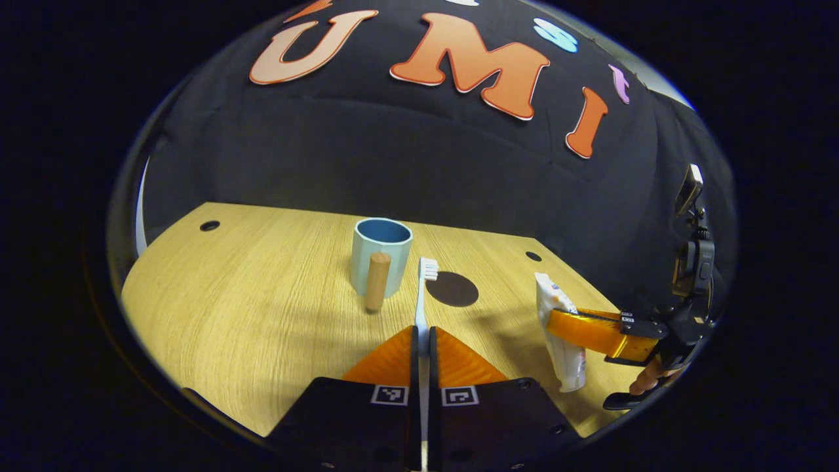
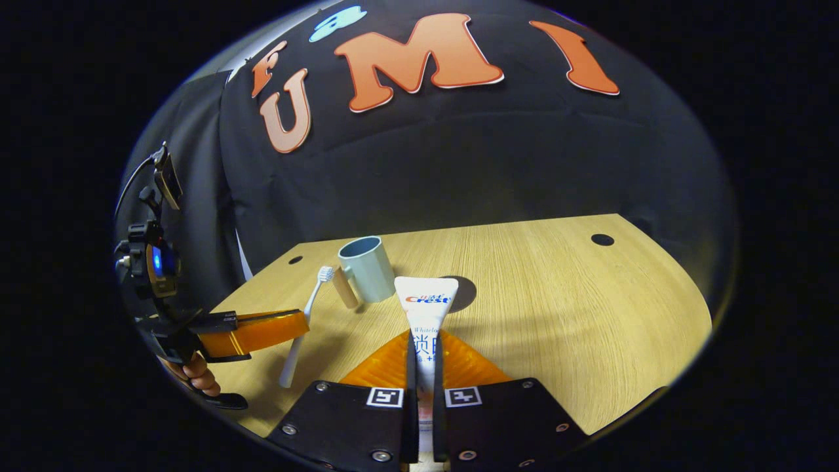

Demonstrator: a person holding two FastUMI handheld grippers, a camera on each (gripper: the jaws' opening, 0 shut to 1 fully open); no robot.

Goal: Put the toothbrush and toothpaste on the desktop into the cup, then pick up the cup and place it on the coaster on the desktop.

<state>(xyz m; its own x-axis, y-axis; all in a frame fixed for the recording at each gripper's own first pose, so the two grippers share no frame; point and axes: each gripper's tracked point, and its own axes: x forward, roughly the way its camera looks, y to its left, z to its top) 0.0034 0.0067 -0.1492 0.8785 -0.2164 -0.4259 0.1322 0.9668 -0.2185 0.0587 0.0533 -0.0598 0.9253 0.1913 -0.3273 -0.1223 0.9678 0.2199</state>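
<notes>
left claw (image 1: 423,337) clamps the toothbrush (image 1: 423,295), right claw (image 2: 424,344) clamps the toothpaste (image 2: 426,308); cup (image 1: 381,255) stands upright

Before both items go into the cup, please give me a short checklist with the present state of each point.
1. Left tool shut on the toothbrush: ok.
2. Right tool shut on the toothpaste: ok.
3. Cup upright, mouth open: ok.
4. Cup inside free of objects: cannot tell; its bottom is hidden.
5. Coaster bare on the desktop, beside the cup: ok.
6. Both items lifted off the desktop: ok for the toothpaste, seen from the left gripper view; cannot tell for the toothbrush.
</notes>
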